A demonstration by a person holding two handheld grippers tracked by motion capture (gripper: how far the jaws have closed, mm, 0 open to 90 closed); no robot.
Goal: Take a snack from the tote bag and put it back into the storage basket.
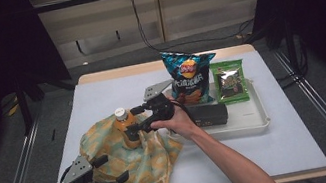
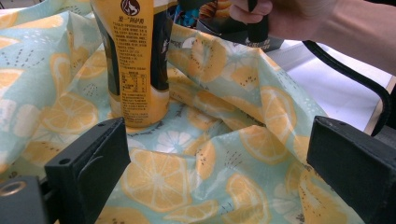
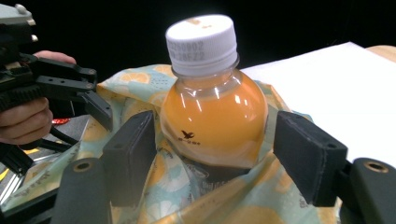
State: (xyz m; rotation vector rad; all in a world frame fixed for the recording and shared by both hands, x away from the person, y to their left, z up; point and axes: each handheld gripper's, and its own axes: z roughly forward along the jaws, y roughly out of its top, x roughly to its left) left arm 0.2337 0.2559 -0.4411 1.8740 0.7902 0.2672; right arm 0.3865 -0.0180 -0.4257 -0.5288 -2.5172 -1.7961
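An orange juice bottle point(image 1: 124, 126) with a white cap stands upright in the folds of a lemon-print cloth bag point(image 1: 150, 167) at the table's front left. My right gripper point(image 1: 132, 121) reaches in from the right, and its jaws sit on either side of the bottle point(image 3: 212, 116) with small gaps, so it is open. My left gripper point(image 1: 112, 169) rests at the bag's near left edge. It stands open over the fabric point(image 2: 224, 116), with nothing between its pads and the bottle point(image 2: 137, 60) just beyond its left jaw.
A white tray point(image 1: 253, 119) at the centre right holds a blue chip bag point(image 1: 190, 76), a green snack packet point(image 1: 229, 81) and a black box point(image 1: 208, 115). The white table cover point(image 1: 96, 98) runs to the table's edges, with dark drapes on both sides.
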